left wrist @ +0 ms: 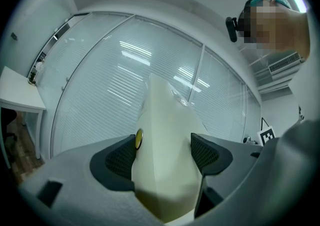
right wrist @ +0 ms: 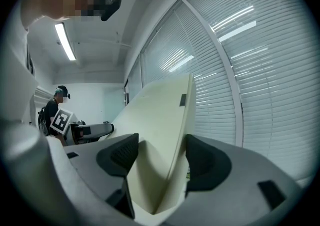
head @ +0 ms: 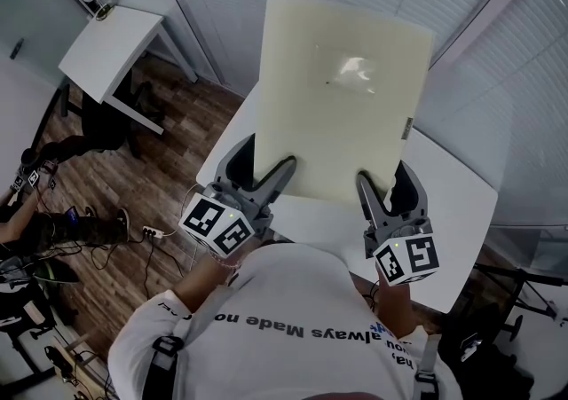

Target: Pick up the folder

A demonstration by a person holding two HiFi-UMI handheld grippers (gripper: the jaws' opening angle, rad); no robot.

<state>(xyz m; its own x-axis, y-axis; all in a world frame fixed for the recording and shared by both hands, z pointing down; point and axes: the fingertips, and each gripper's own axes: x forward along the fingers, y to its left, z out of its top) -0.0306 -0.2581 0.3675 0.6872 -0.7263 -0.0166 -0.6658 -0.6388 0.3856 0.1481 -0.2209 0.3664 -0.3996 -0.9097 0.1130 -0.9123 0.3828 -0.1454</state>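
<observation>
A pale cream folder [head: 342, 92] is held up in the air above the white table [head: 461, 212], its face tilted toward me. My left gripper [head: 264, 172] is shut on the folder's lower left corner, and my right gripper [head: 388, 187] is shut on its lower right corner. In the left gripper view the folder [left wrist: 167, 135] fills the gap between the jaws of the left gripper [left wrist: 164, 156], with a small yellow stud by the left pad. In the right gripper view the folder [right wrist: 160, 120] bends into a V between the jaws of the right gripper [right wrist: 161, 159].
A second white table [head: 111, 48] stands at the upper left on the wooden floor. Glass walls with blinds [head: 497, 70] run behind the table. Cables and a seated person [head: 22, 225] are at the left edge. Another person [right wrist: 56, 104] stands far off in the right gripper view.
</observation>
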